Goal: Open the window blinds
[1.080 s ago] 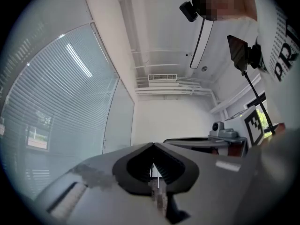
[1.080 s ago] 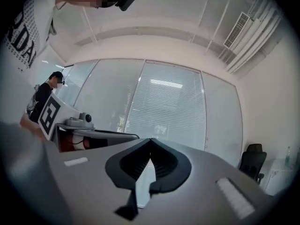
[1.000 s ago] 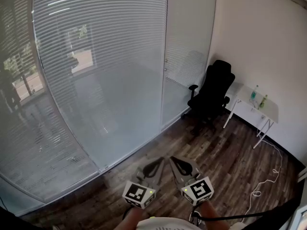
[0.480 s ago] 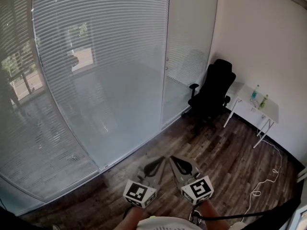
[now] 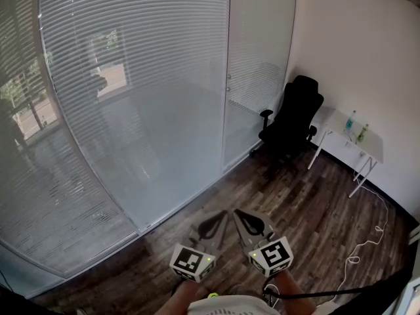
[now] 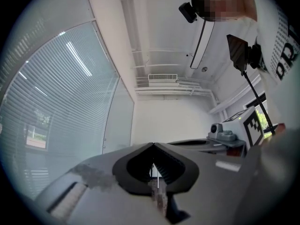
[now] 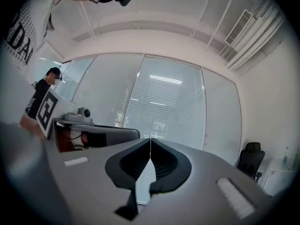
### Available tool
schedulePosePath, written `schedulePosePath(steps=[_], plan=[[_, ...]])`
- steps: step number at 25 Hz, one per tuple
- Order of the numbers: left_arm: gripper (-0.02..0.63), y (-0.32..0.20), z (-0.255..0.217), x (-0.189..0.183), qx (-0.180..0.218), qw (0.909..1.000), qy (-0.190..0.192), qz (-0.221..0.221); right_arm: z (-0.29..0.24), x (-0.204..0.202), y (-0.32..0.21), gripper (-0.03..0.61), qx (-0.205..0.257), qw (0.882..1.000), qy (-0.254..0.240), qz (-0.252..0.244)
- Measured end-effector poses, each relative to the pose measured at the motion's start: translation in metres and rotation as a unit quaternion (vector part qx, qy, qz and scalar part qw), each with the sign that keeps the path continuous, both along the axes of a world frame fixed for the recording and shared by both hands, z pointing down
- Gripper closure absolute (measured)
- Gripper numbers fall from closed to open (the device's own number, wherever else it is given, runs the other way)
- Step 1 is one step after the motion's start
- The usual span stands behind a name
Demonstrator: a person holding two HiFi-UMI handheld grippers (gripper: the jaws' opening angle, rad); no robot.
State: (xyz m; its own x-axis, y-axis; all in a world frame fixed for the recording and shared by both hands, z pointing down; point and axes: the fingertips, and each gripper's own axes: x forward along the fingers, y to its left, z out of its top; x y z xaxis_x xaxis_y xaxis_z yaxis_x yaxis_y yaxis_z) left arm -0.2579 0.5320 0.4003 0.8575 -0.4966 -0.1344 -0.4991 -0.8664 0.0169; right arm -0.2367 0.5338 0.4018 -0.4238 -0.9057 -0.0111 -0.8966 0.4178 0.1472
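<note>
The window blinds (image 5: 131,77) were seen fully lowered, slats shut, across the glass wall, well apart from both grippers. No cord or wand could be made out, so a wrong part might be seized and slats bent. The left gripper (image 5: 222,214) and right gripper (image 5: 237,213) were held side by side, jaws pressed together on nothing. Against the frame 1 second earlier, only the framing was shifted slightly, with the office chair (image 5: 293,113) placed a touch further right

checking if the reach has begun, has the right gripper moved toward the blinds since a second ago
No. The right gripper keeps the same gap to the chair and the blinds; only the whole view shifted slightly.
</note>
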Motion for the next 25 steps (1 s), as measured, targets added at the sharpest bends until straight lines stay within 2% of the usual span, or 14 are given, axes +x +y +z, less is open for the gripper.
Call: schedulePosePath(steps=[7, 12, 19, 25], plan=[[0.621, -0.016, 0.009, 0.019, 0.008, 1.0000, 0.002, 0.004, 0.015, 0.020, -0.012, 0.568, -0.005, 1.000, 0.008, 0.015], [0.621, -0.037, 0.011, 0.047, 0.016, 0.9998, 0.003, 0.007, 0.020, 0.051, -0.032, 0.565, -0.005, 0.999, 0.018, 0.032], [0.621, -0.083, -0.008, 0.081, 0.017, 0.9998, 0.002, -0.003, 0.003, 0.085, -0.077, 0.554, -0.002, 0.999, 0.020, 0.028], [0.621, -0.113, 0.004, 0.105, 0.023, 0.9996, 0.003, -0.014, 0.013, 0.106, -0.110, 0.554, 0.003, 0.999, 0.035, 0.017]])
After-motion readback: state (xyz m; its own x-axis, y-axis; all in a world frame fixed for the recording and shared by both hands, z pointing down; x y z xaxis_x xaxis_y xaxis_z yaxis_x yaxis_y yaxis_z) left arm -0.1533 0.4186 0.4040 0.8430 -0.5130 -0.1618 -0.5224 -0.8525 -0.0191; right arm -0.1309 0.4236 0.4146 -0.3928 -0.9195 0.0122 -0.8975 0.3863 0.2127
